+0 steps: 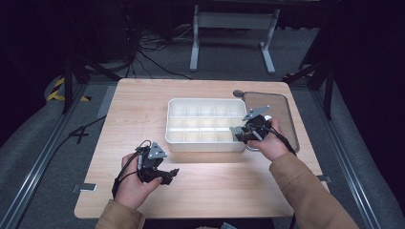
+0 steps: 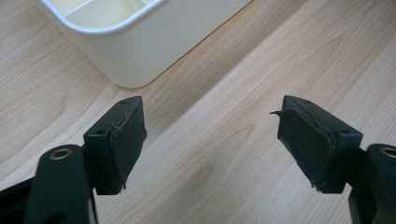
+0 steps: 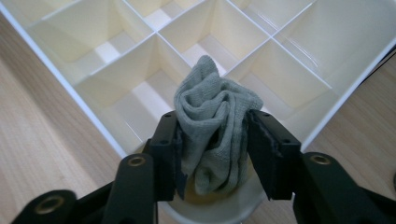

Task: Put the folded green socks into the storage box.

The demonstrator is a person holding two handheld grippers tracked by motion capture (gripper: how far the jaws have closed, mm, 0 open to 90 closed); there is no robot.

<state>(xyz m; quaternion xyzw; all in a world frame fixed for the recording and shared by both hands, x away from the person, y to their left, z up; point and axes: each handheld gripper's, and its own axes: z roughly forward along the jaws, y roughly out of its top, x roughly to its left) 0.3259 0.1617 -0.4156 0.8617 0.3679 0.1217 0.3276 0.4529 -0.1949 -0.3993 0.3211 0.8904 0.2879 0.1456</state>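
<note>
The left gripper (image 2: 210, 140) is hovering over bare table (image 2: 224, 177), jaws spread wide. The right gripper (image 3: 212, 149) is bracketing a crumpled grey-green sock (image 3: 215, 121), ribbed and bunched upright, over the white divided box's (image 3: 60, 88) near corner compartment, still touching its pads.

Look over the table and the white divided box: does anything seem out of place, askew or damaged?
A crumpled grey-green sock sits bunched between the right tool's jaws at the box's corner. The pad on the left tool's right jaw looks frayed and peeling at its edge.
</note>
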